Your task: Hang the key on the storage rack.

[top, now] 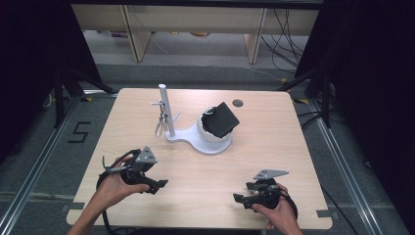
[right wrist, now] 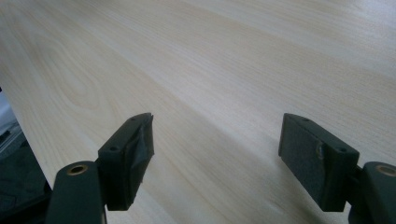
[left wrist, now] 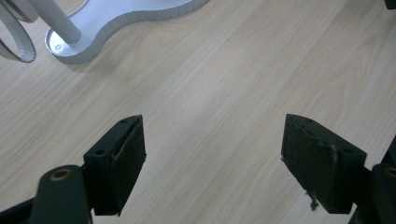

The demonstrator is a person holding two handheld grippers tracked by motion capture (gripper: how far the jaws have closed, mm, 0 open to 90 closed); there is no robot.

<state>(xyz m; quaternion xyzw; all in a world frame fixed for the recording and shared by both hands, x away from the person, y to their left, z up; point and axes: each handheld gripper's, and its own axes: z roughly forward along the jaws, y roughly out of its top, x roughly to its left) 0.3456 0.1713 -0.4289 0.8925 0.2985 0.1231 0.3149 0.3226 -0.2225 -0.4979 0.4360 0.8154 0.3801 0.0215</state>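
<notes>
A white stand (top: 188,138) sits mid-table, with an upright post (top: 166,110) and a rounded cup that holds a black box-like object (top: 222,119). A ring-shaped item (top: 160,125) hangs from a hook on the post. My left gripper (top: 159,185) rests near the front left of the table, open and empty. In the left gripper view its jaws stand wide apart (left wrist: 212,158), and the stand's base (left wrist: 126,21) and post (left wrist: 58,21) lie ahead. My right gripper (top: 241,198) sits front right, open, with bare wood between its jaws (right wrist: 217,154).
The light wooden table (top: 147,205) has a round cable hole (top: 238,103) at its back right. Dark curtains flank both sides. Shelving and loose cables lie on the floor beyond the far edge.
</notes>
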